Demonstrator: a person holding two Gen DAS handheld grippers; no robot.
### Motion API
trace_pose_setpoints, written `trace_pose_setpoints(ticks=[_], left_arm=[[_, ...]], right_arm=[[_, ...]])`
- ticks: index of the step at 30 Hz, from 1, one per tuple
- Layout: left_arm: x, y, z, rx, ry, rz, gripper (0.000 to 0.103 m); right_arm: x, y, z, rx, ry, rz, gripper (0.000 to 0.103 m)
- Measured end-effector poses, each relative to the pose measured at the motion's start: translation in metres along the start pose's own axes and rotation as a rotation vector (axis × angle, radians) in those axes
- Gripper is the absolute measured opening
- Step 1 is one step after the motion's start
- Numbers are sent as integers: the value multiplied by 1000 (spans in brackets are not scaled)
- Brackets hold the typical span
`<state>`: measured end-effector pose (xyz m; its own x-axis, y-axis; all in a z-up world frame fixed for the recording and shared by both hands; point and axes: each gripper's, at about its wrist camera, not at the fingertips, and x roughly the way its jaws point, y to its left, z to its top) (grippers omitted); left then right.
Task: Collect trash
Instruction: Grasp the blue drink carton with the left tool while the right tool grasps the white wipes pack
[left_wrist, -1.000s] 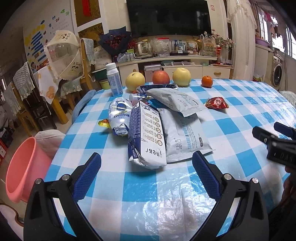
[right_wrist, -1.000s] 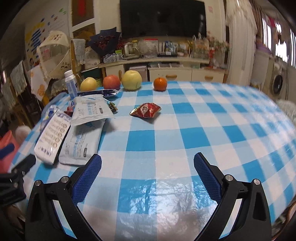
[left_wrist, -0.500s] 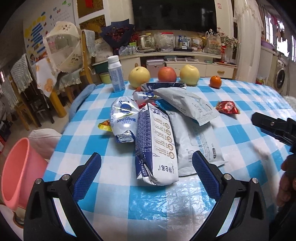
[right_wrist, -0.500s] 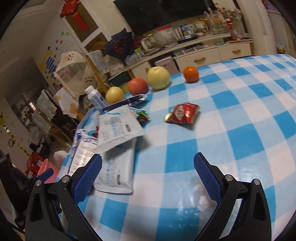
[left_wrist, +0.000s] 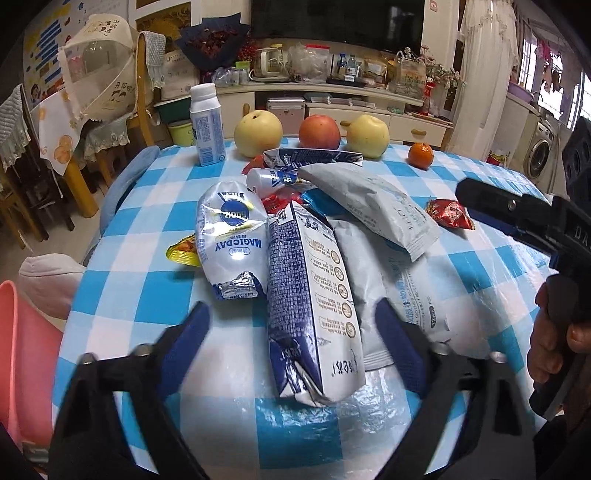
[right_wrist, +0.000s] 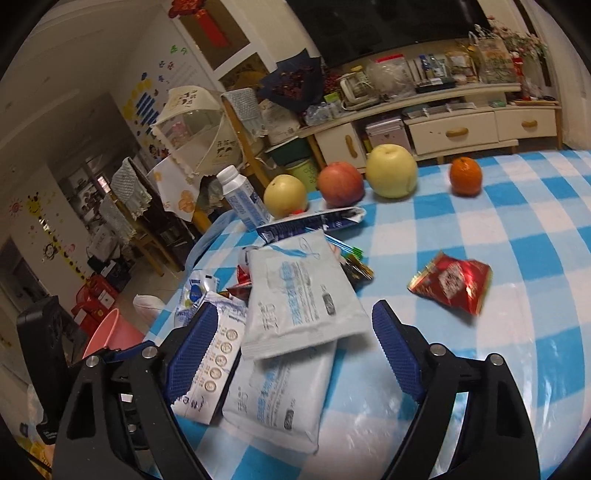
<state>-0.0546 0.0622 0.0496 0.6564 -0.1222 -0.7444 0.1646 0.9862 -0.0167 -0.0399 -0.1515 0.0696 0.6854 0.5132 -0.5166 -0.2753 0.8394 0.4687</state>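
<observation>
A pile of empty packets lies on the blue-checked table (left_wrist: 122, 295). My left gripper (left_wrist: 291, 343) hovers over the near end of a blue-and-white carton bag (left_wrist: 310, 295). Its jaws are closing with the bag between them, the pads still apart from it. My right gripper (right_wrist: 295, 336), seen from the side as the right gripper (left_wrist: 517, 218), straddles the top grey pouch (right_wrist: 295, 295). Those jaws are closing too and do not press on it. A silver bag (left_wrist: 232, 240), a second grey pouch (right_wrist: 280, 398) and a red wrapper (right_wrist: 452, 284) lie around.
A pink bin (left_wrist: 22, 369) stands on the floor off the table's left edge. Two pears, an apple (left_wrist: 319, 131) and an orange (left_wrist: 421, 155) line the far edge, beside an upright white bottle (left_wrist: 207, 125). A yellow wrapper (left_wrist: 183, 251) lies left of the pile.
Both grippers have moved in over the pile, the right one swinging left toward it. Both sets of jaws have narrowed from fully wide.
</observation>
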Motion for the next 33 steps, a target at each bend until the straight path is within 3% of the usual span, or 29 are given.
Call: trace_pose_setpoints(ticks=[1, 6, 13, 17, 23, 24, 28, 33], left_arm=[[3, 2, 1, -9, 9, 2, 69], [13, 5, 3, -35, 37, -12, 66], [20, 7, 4, -76, 60, -72, 40], [21, 5, 2, -75, 65, -91, 37], [20, 12, 0, -106, 65, -134, 35], [19, 13, 0, -112, 63, -140, 33], [12, 18, 2, -139, 37, -175, 33], [9, 21, 3, -156, 25, -202, 32]], right_arm=[[5, 2, 2, -5, 2, 2, 89], [35, 12, 11, -61, 41, -28, 90], [66, 18, 15, -111, 89, -89, 90], [79, 20, 12, -127, 135, -95, 90], [84, 23, 10, -177, 162, -140, 64], [83, 22, 10, -178, 157, -148, 56], [77, 22, 11, -195, 135, -170, 48], [67, 26, 9, -248, 93, -223, 30]])
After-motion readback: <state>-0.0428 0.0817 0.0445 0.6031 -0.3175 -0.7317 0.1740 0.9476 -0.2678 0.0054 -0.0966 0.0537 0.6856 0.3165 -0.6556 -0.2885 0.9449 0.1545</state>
